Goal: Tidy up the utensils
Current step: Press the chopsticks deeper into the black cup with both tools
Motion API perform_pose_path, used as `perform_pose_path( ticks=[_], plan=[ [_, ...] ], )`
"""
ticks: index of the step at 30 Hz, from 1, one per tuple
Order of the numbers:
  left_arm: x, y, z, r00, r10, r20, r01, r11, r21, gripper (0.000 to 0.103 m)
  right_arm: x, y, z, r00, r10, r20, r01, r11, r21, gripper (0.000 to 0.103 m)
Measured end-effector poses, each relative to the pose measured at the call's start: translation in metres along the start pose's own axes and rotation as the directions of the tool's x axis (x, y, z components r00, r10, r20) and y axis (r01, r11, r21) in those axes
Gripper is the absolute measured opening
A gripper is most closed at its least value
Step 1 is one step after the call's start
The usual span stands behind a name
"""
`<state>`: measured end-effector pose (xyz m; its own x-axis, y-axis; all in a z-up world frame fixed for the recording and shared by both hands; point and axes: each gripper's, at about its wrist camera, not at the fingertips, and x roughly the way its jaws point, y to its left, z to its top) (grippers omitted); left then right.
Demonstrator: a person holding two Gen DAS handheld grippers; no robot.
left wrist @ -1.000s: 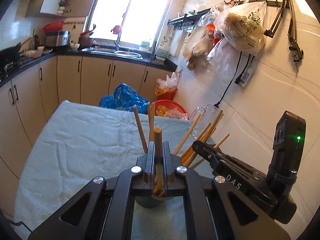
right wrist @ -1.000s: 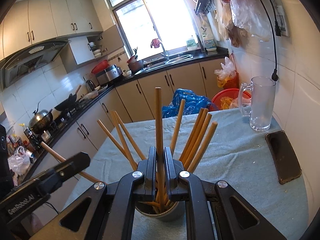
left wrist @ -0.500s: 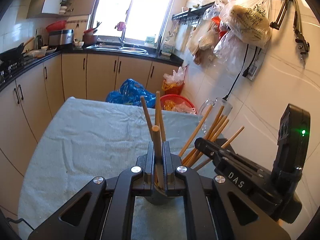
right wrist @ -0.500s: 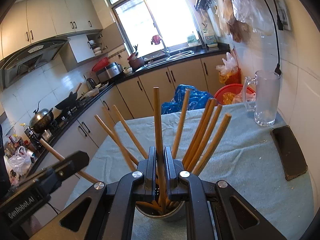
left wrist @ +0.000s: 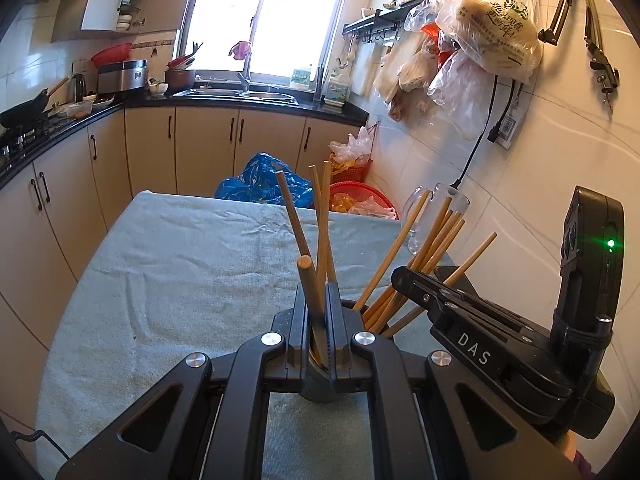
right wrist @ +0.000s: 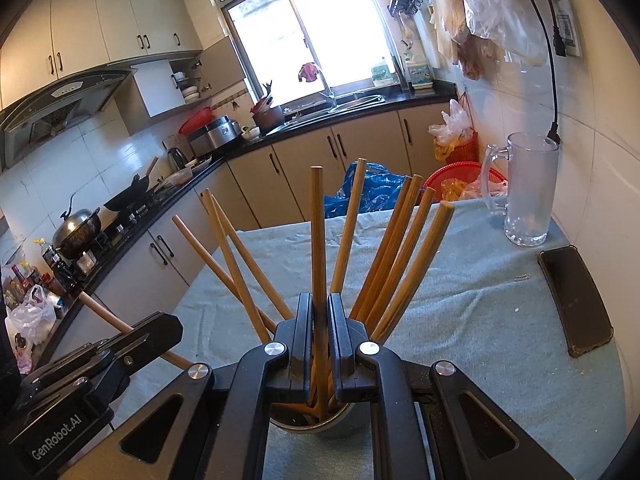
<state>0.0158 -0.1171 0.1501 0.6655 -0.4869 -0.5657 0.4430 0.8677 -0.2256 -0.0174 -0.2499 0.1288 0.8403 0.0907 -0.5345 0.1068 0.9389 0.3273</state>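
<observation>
"DAS" on right claw point(left wrist: 404, 280), "GenRobot.AI" on left claw point(right wrist: 160, 330)

Smooth wooden chopsticks point(right wrist: 316, 248) in a dull metal cup point(right wrist: 340, 426). Soft, wrinkly cloth point(left wrist: 180, 264) on the table. Clear glass mug point(right wrist: 528, 188). Matt black plastic grippers point(left wrist: 319, 336), shiny metal screws point(left wrist: 270, 338). Glossy wall tiles point(left wrist: 532, 168).

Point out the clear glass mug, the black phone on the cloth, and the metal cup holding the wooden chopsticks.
Clear glass mug point(right wrist: 530, 196): right wrist view, on its frosted body.
Black phone point(right wrist: 576, 300): right wrist view, middle of its flat face.
Metal cup holding wooden chopsticks point(right wrist: 344, 424): right wrist view, on its outer wall below the gripper.
</observation>
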Motion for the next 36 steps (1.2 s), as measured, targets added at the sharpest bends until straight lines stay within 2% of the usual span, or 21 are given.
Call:
perform_pose_path(
  ticks=[15,36],
  plan=[
    [-0.008,-0.004,-0.007,1.0,0.013,-0.005,-0.013,1.0,0.02,0.007,-0.004,-0.002,-0.003,1.0,-0.018,-0.004,0.018,1.0,-0.011,0.009],
    [-0.011,0.001,-0.01,0.999,0.02,-0.024,-0.02,1.0,-0.004,0.009,-0.009,0.003,-0.006,0.999,-0.038,-0.015,0.037,0.999,-0.024,0.009]
  ],
)
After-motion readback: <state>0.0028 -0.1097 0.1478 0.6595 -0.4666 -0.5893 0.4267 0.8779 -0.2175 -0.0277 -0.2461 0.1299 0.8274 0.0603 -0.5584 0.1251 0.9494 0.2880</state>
